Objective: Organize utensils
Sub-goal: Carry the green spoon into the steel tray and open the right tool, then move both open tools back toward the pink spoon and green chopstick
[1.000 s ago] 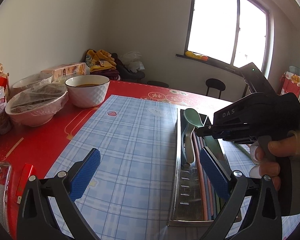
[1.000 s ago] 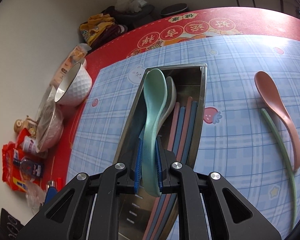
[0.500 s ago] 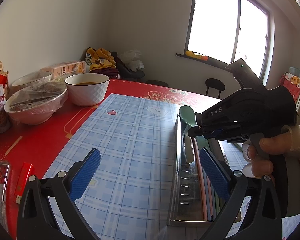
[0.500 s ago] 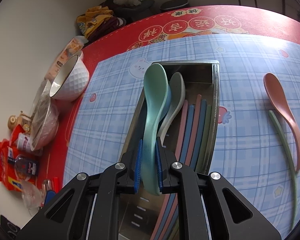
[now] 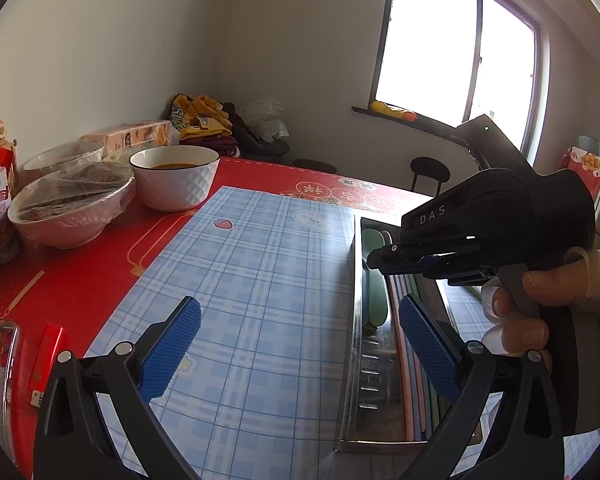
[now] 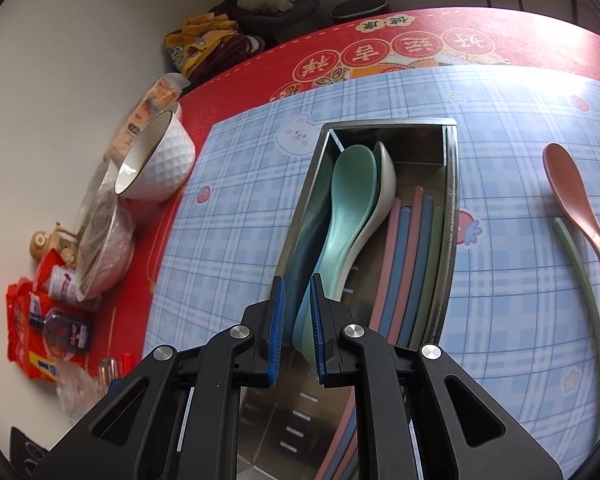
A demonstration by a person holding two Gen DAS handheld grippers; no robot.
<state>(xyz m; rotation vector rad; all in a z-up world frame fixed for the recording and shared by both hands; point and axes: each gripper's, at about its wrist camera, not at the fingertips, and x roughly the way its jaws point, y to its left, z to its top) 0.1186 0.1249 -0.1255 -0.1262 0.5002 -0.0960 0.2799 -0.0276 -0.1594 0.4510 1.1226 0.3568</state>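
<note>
A long metal tray lies on the blue checked mat; its left wall is near my left gripper. In it are a white spoon and pink, blue and green chopsticks. My right gripper is shut on the handle of a green spoon, whose bowl rests on the white spoon inside the tray. The left wrist view shows this gripper low over the tray, above the green spoon. My left gripper stands open above the mat, holding nothing.
A pink spoon and a green chopstick lie on the mat right of the tray. A white bowl, a wrapped bowl and snack packets crowd the table's left side. A hand holds the right gripper.
My right gripper has lowered the green spoon into the tray, so it now lies on the other spoons. My left gripper has stayed put.
</note>
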